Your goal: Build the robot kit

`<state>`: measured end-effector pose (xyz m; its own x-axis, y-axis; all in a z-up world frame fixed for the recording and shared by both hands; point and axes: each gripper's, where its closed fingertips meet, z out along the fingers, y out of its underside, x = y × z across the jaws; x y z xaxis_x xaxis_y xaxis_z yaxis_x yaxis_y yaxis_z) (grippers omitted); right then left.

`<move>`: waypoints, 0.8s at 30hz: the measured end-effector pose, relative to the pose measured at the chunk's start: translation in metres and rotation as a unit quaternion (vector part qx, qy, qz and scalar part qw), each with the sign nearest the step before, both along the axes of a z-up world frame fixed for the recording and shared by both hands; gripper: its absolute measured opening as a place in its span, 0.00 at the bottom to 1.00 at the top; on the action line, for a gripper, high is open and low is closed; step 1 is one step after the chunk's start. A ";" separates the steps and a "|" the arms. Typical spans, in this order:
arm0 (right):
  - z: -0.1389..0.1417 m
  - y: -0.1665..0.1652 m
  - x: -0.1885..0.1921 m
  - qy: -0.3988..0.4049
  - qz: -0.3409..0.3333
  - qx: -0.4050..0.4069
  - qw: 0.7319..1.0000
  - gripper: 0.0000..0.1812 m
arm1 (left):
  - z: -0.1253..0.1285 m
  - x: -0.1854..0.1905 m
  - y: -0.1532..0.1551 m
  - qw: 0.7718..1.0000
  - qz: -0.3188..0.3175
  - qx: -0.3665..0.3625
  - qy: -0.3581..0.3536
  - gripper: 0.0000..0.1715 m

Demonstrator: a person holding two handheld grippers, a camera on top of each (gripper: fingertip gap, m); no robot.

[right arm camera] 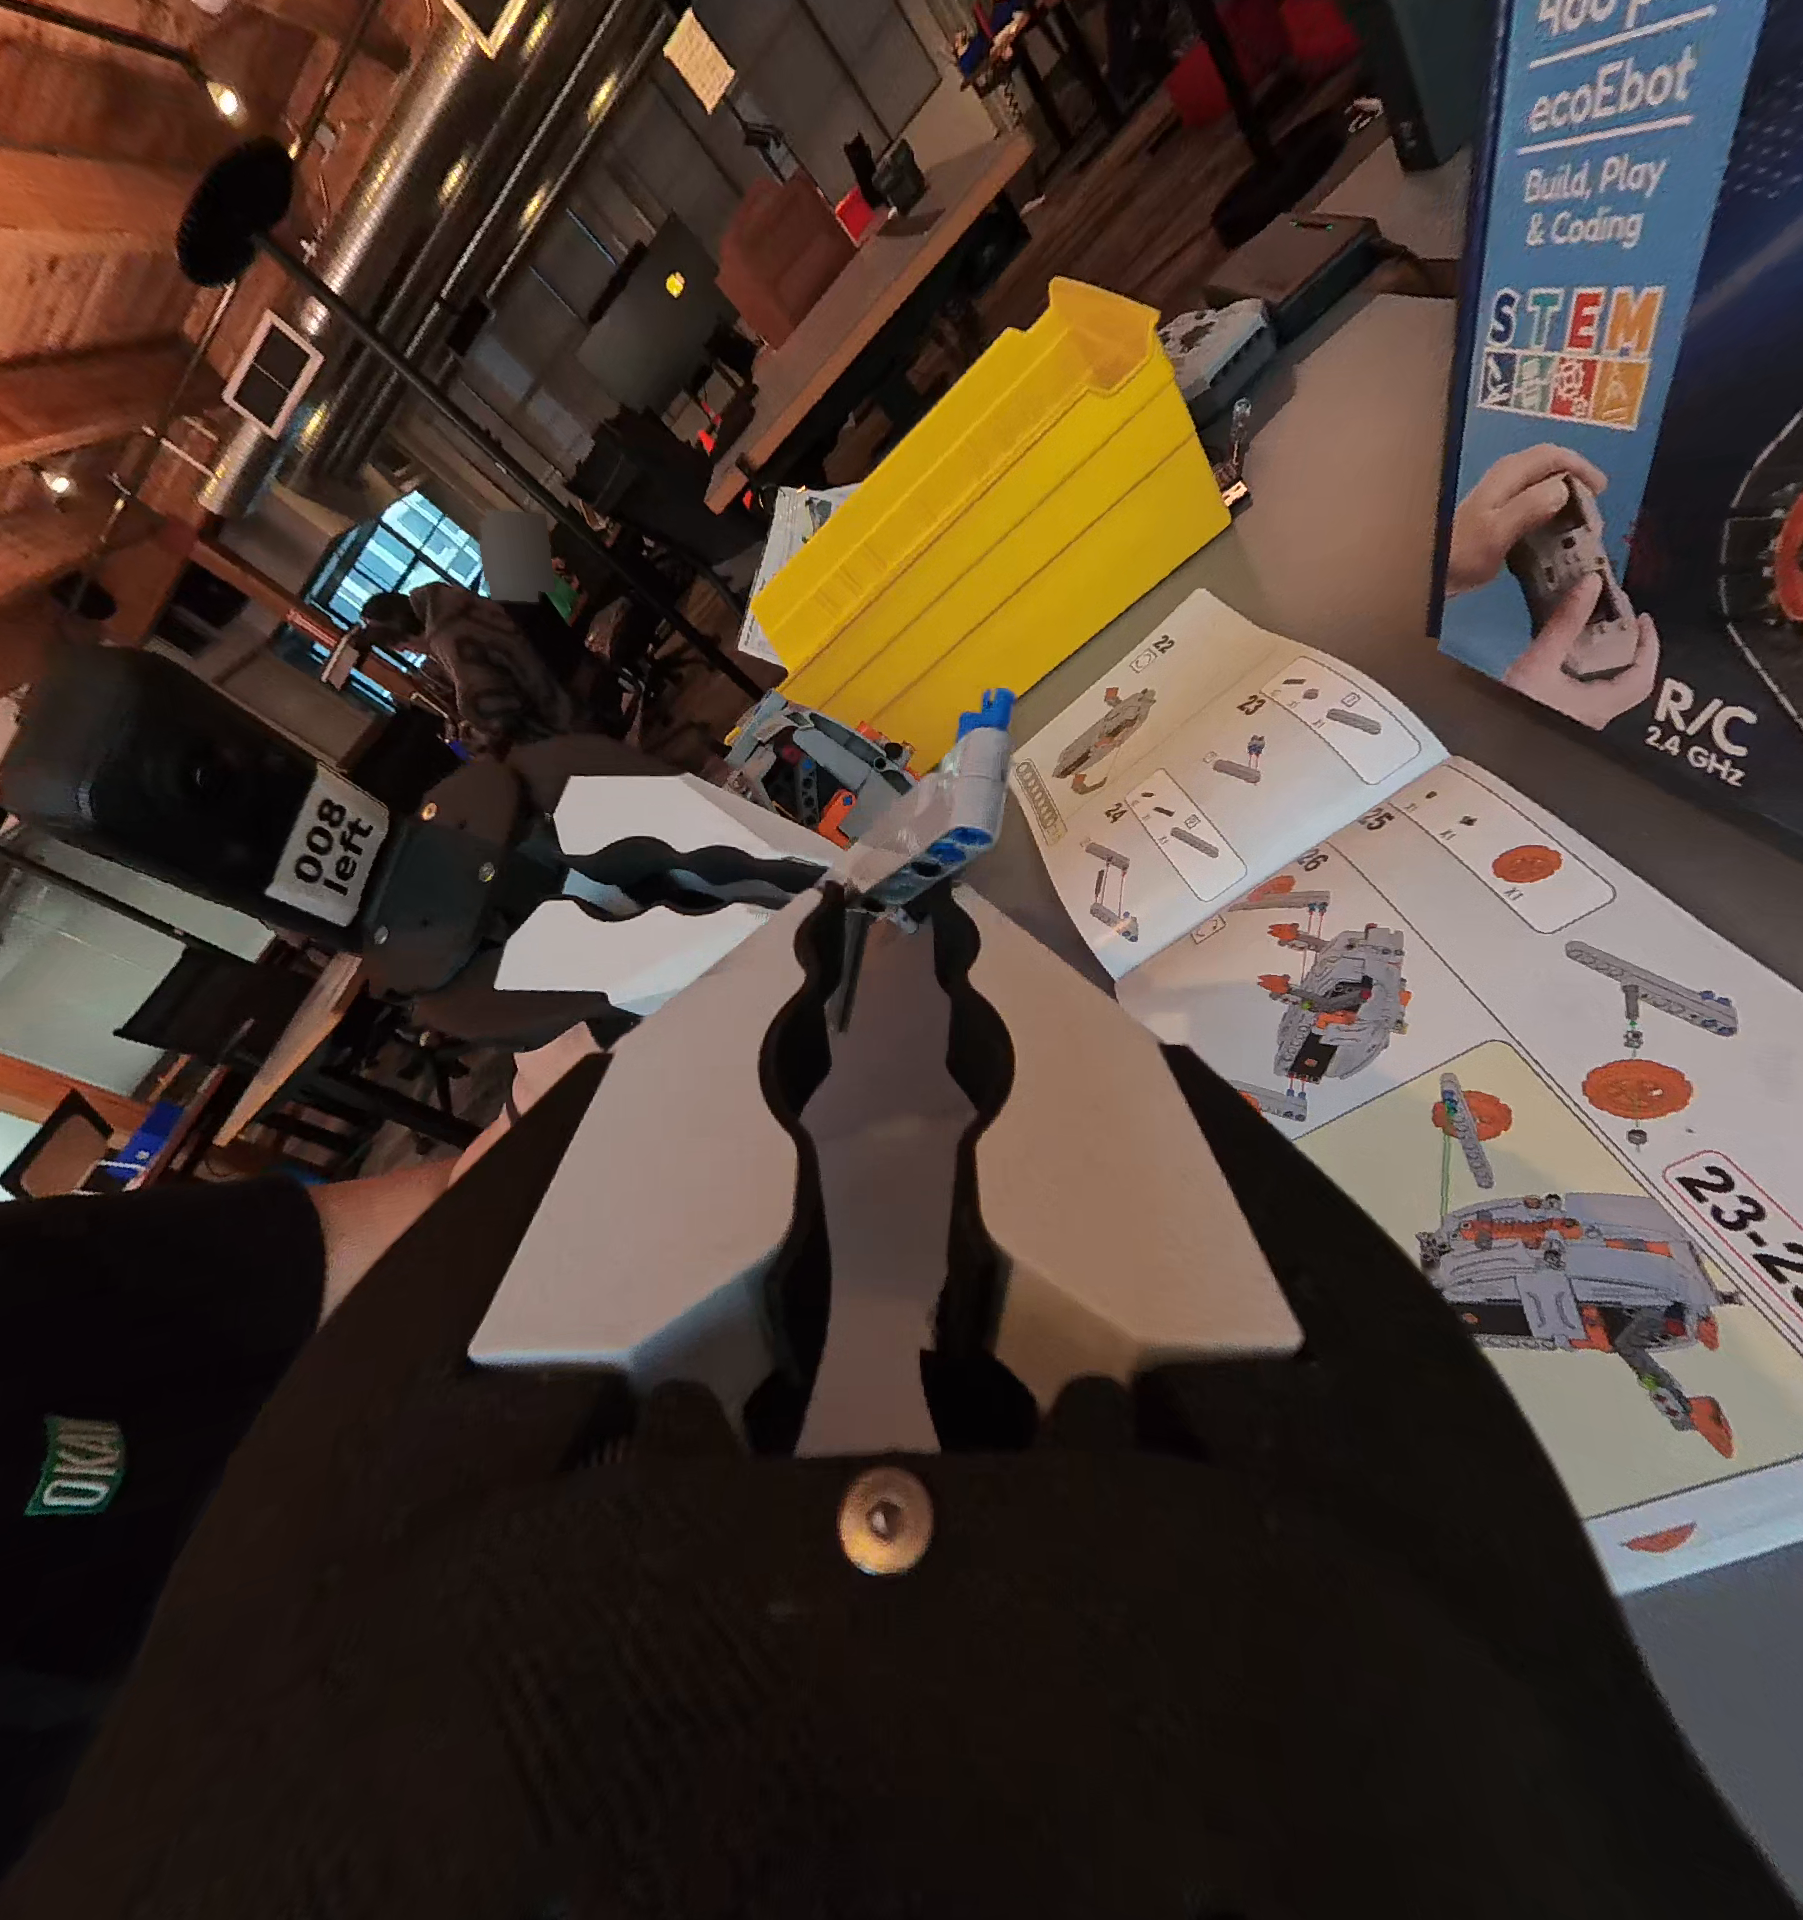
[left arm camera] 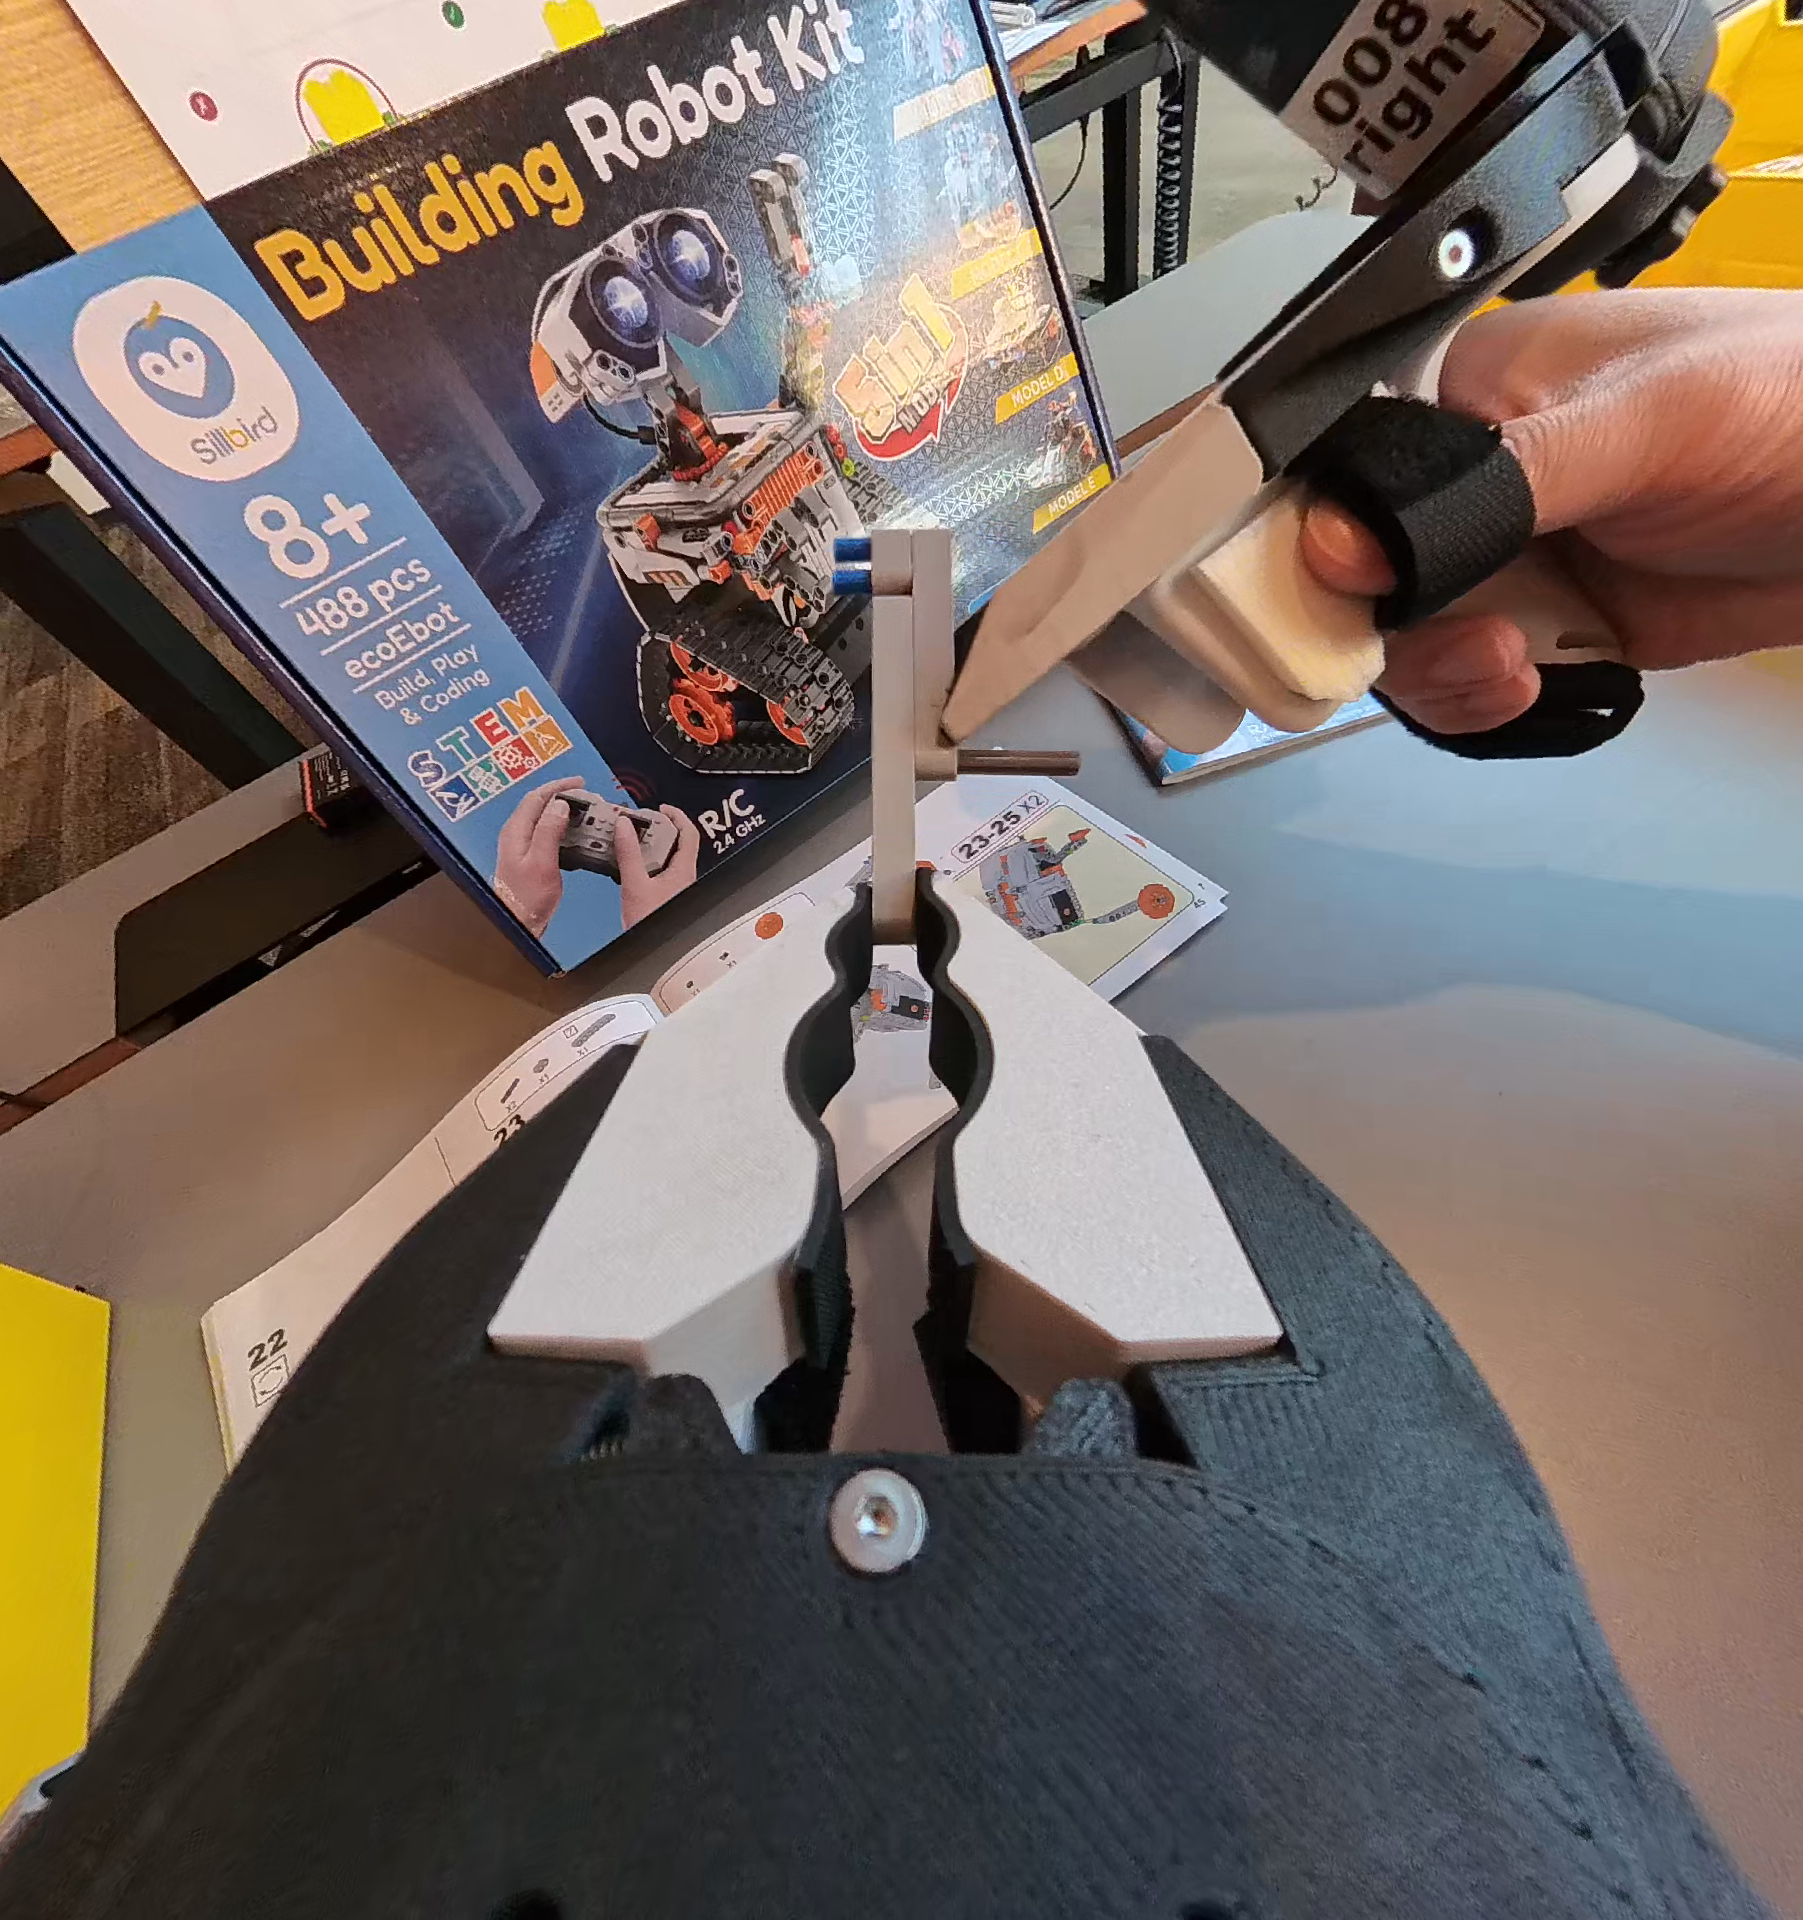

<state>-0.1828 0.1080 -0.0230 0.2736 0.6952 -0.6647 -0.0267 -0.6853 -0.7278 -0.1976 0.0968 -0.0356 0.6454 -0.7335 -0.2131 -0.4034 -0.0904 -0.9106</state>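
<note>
1. The left gripper (left arm camera: pixel 895 914) has its grey fingers (left arm camera: pixel 710 1122) closed narrow on the lower end of a pair of slim grey plastic building beams (left arm camera: pixel 902 717), which stand upright above the counter (left arm camera: pixel 1448 1143).
2. The beams carry two short blue pins (left arm camera: pixel 850 566) at the top and a thin dark axle (left arm camera: pixel 1022 762) that sticks out sideways lower down.
3. The right gripper (right arm camera: pixel 881 914), held by a hand (left arm camera: pixel 1645 488) with a black strap, meets the beams at the height of this axle. The gap at its tips is narrow, but I cannot tell if it grips the axle or only touches.
4. I judge the beams light, stiff and a little slippery; the pinned joint may come apart under a twist, so a hold on the flat sides near one end seems safest.
5. Under both grippers lies an open paper instruction booklet (right arm camera: pixel 1499 1039).
6. Behind it leans a big blue cardboard box with a robot picture (left arm camera: pixel 523 468).
7. Farther off stands a yellow plastic bin (right arm camera: pixel 990 540).
</note>
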 end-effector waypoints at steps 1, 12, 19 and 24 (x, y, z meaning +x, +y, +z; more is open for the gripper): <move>0.001 0.002 0.000 0.002 -0.007 0.004 1.000 0.08 | 0.000 0.000 0.000 1.000 0.001 0.001 -0.001 0.03; 0.002 0.003 -0.001 0.016 -0.009 -0.007 1.000 0.09 | 0.002 -0.002 0.000 1.000 0.004 0.004 0.000 0.03; 0.005 0.009 0.001 0.032 -0.033 -0.014 0.999 0.10 | 0.004 -0.003 0.000 1.000 0.007 0.008 0.002 0.03; 0.006 0.010 0.001 0.035 -0.034 -0.009 0.999 0.09 | 0.004 -0.003 0.001 1.000 0.008 0.007 -0.002 0.03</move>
